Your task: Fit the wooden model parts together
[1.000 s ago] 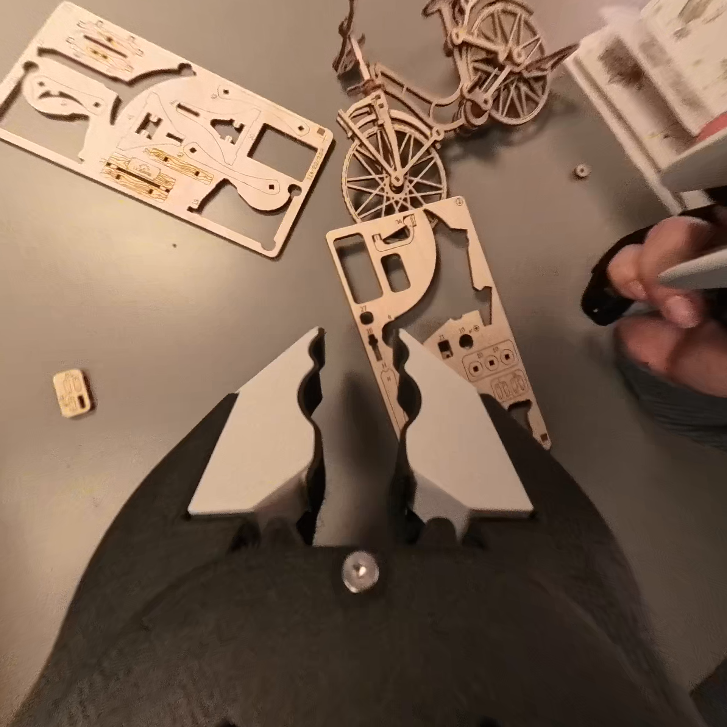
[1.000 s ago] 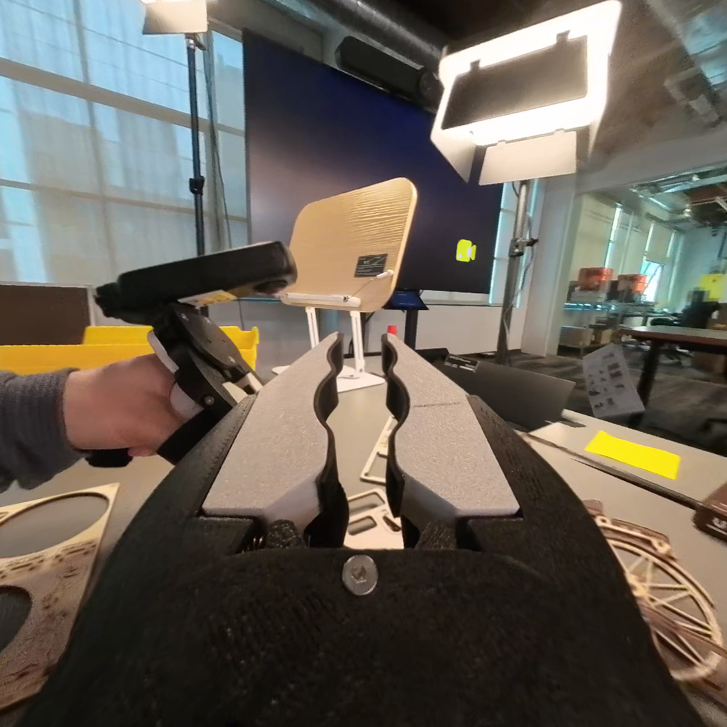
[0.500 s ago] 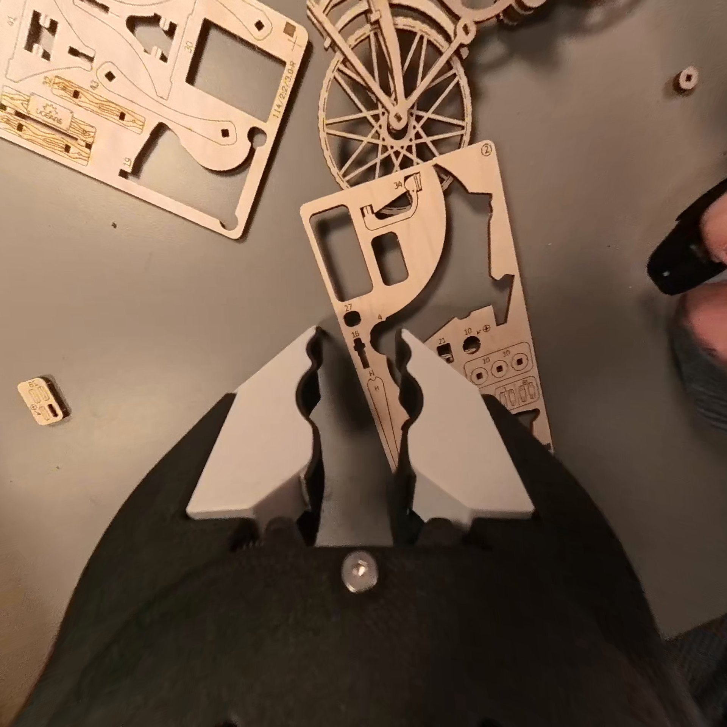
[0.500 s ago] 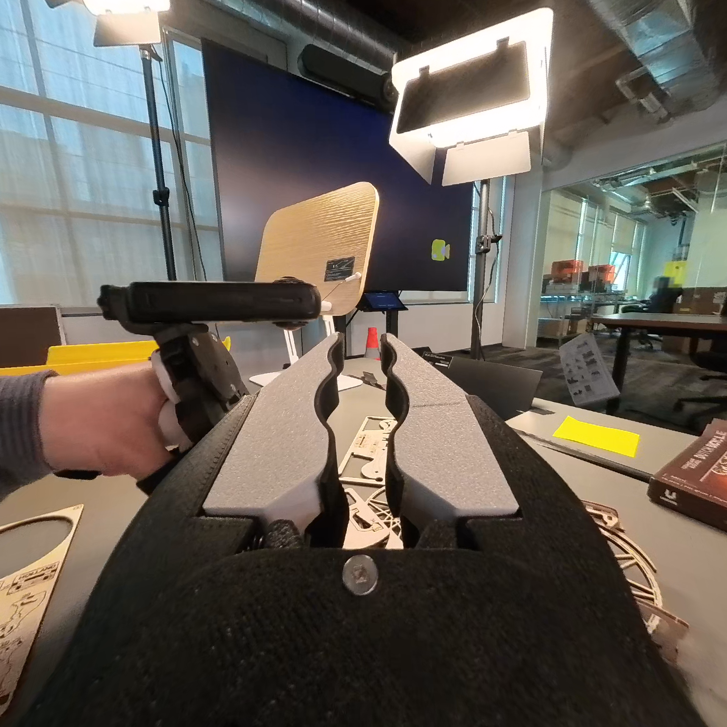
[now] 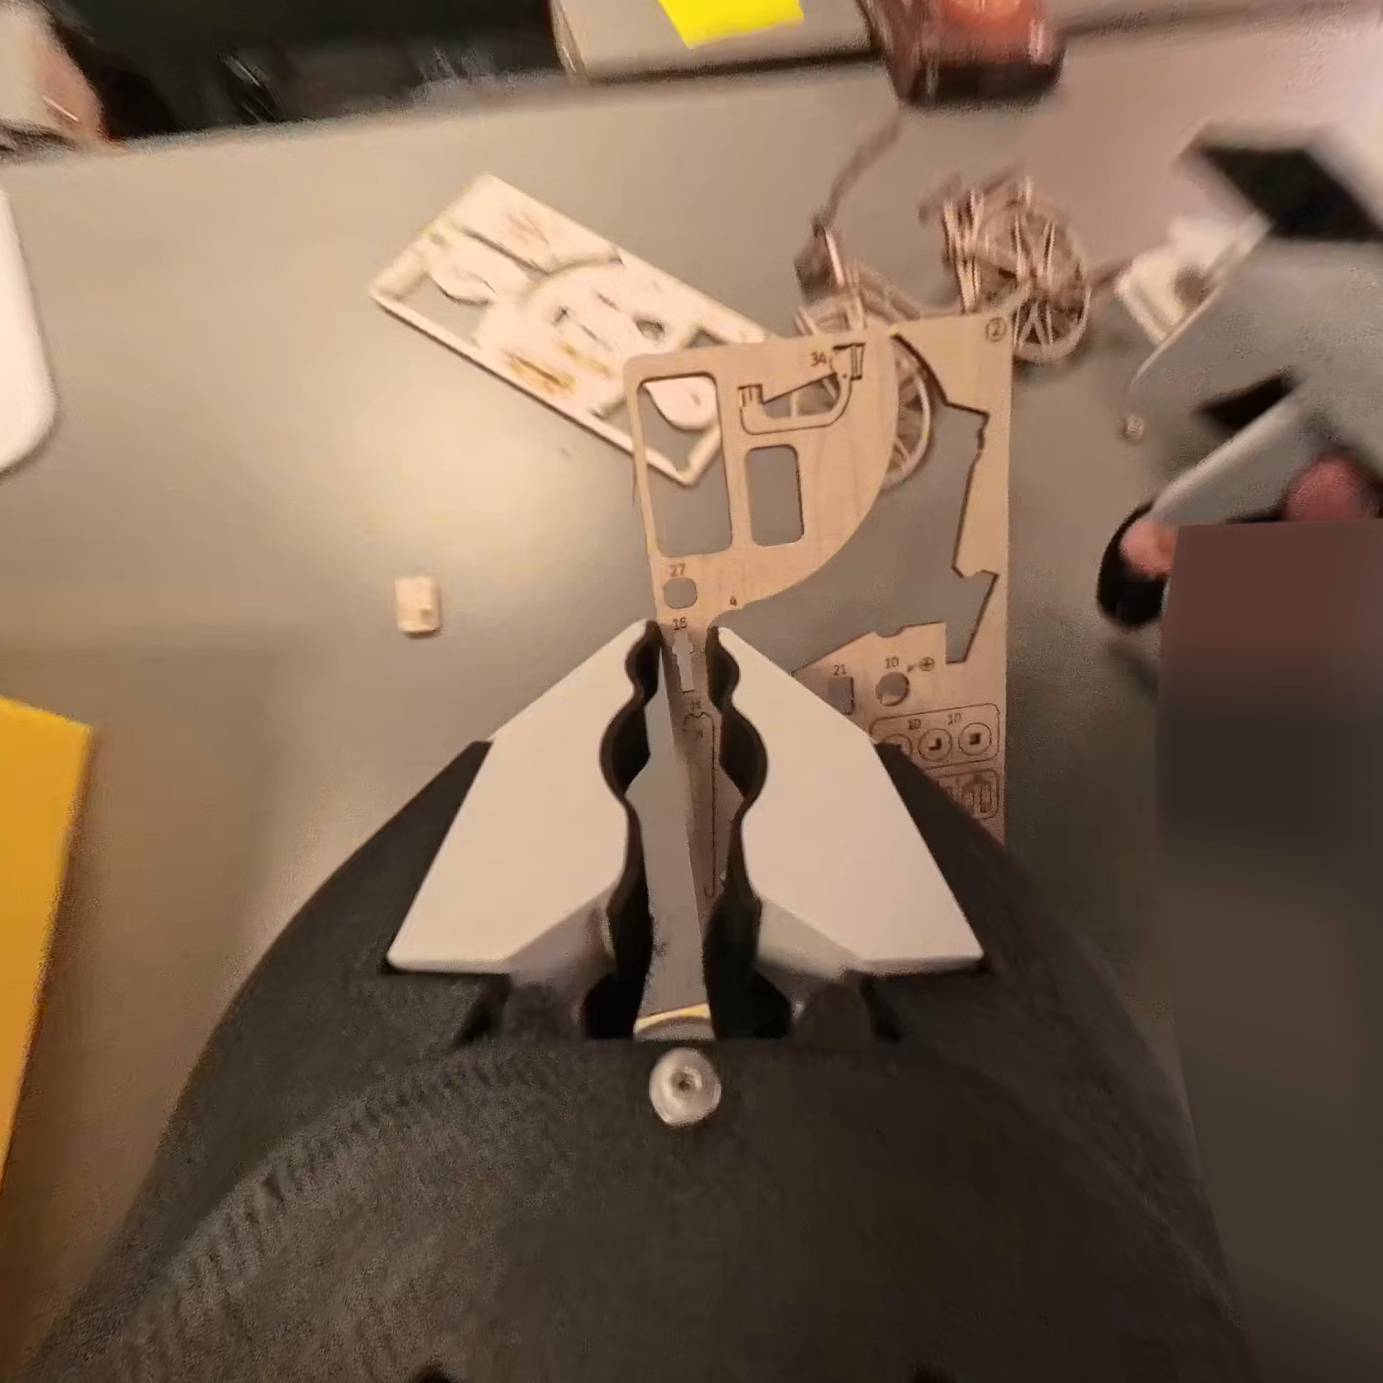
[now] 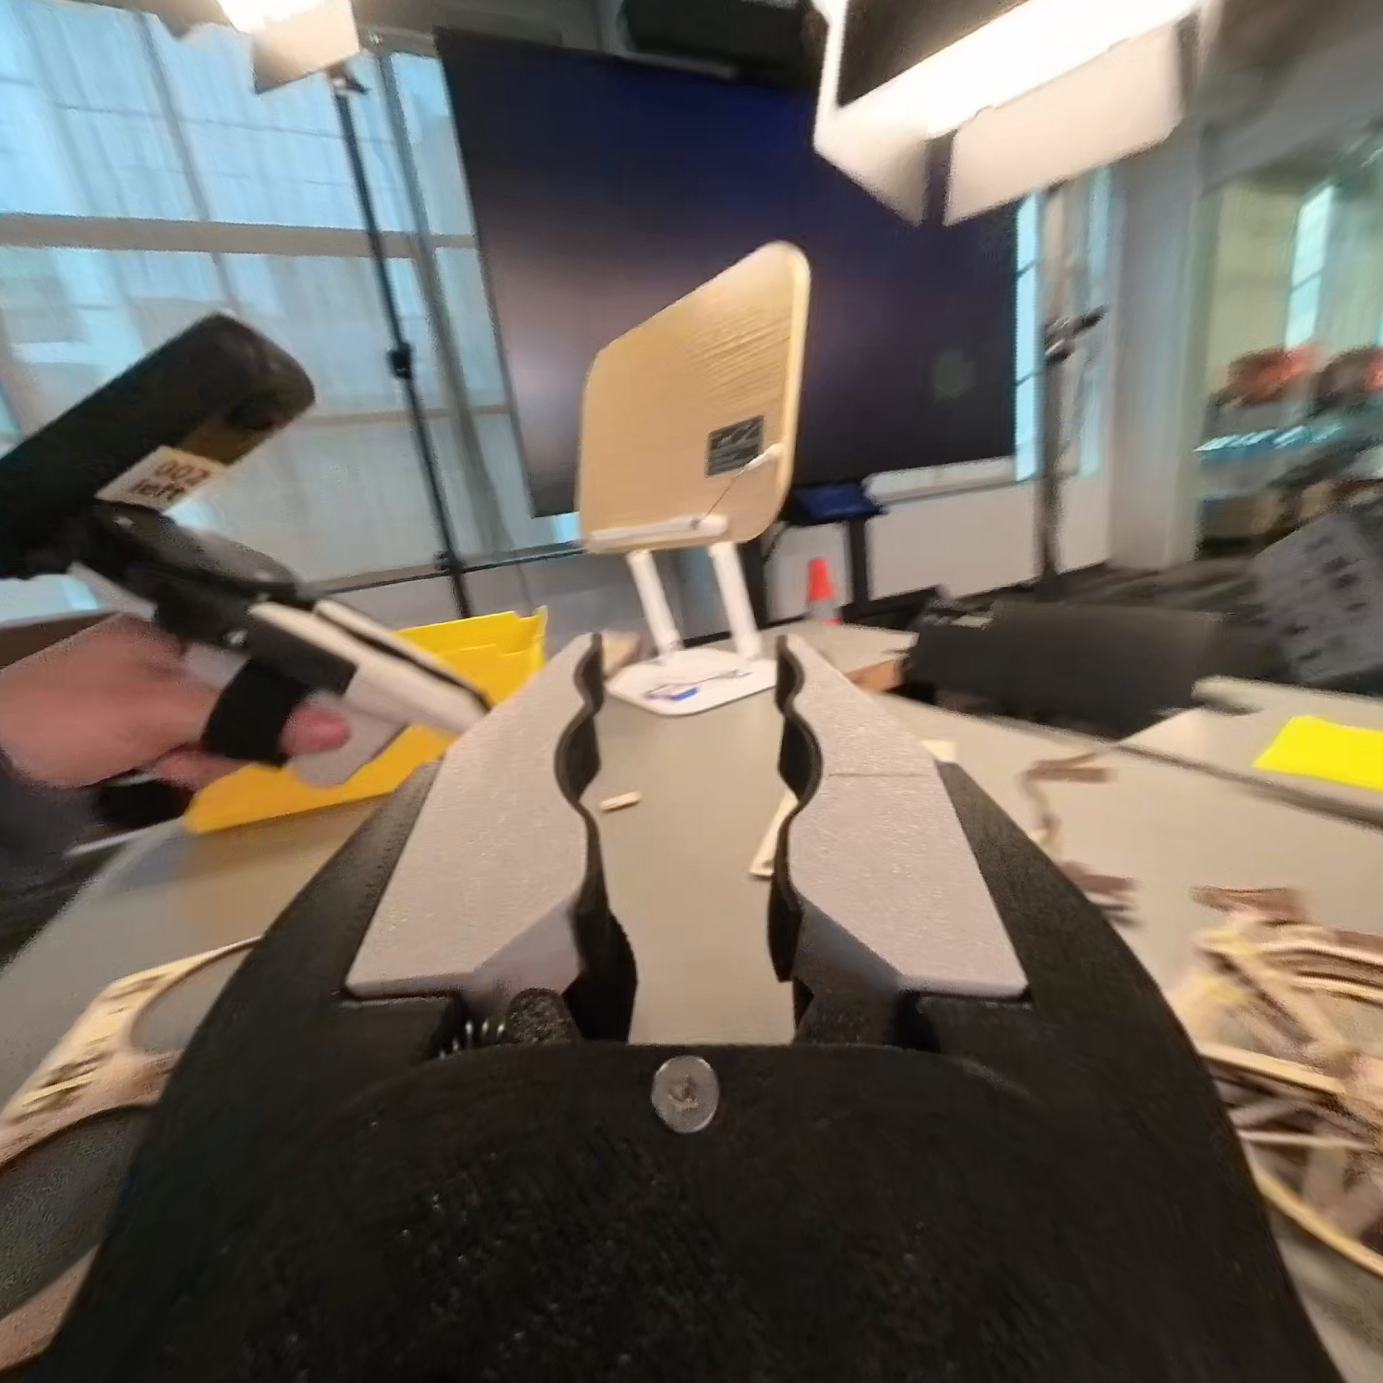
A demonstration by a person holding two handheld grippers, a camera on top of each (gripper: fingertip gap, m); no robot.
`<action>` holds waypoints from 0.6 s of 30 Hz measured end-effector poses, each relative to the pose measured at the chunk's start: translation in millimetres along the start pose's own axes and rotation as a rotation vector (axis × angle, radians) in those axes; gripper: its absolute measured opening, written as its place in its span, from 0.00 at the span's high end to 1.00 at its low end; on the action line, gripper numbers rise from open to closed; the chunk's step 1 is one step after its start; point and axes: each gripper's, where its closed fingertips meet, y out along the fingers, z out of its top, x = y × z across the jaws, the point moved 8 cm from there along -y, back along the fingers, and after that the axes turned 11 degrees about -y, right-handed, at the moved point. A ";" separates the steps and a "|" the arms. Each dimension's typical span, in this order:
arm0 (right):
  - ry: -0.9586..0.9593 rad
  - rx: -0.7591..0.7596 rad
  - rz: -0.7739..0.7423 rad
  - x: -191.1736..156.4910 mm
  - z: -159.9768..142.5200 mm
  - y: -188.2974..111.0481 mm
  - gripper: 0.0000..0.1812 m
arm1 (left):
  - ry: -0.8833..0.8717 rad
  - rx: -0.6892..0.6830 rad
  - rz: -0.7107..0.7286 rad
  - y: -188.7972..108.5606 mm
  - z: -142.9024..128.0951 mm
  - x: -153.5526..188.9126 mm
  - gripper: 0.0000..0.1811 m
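My left gripper is shut on the near left strip of a small wooden parts sheet and holds it lifted and tilted above the grey table. A larger parts sheet and the built wooden bicycle lie beyond it, blurred. A small loose wooden piece lies to the left. My right gripper is open and empty, low over the table, with the bicycle at its right. It also shows in the left wrist view at the right.
A yellow bin and a wooden book stand stand at the back. Another parts sheet lies at the near left. A dark box and a yellow note are at the far edge. The tips of one gripper are about 12 cm away from the tips of the other. The small loose wooden piece lies some 12 cm from my left tips, 25 cm from my right tips. My right gripper is the nearer one to the built wooden bicycle: about 15 cm, against 25 cm.
My left gripper closed on the small sheet and lifted it off the table, tilting up. My right gripper opened wider and swung to the left.
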 end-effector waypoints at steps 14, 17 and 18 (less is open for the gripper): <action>0.357 -0.171 0.575 -63.0 -22.0 24.9 0.96 | 0.043 0.319 0.010 -39.9 16.8 8.0 0.94; 0.409 -0.167 0.569 -52.4 -23.0 24.3 0.99 | 0.038 0.334 -0.067 -45.9 17.9 9.2 0.93; 0.448 -0.145 0.580 -49.4 -21.8 23.8 0.99 | 0.010 0.366 -0.109 -50.5 18.9 8.9 0.87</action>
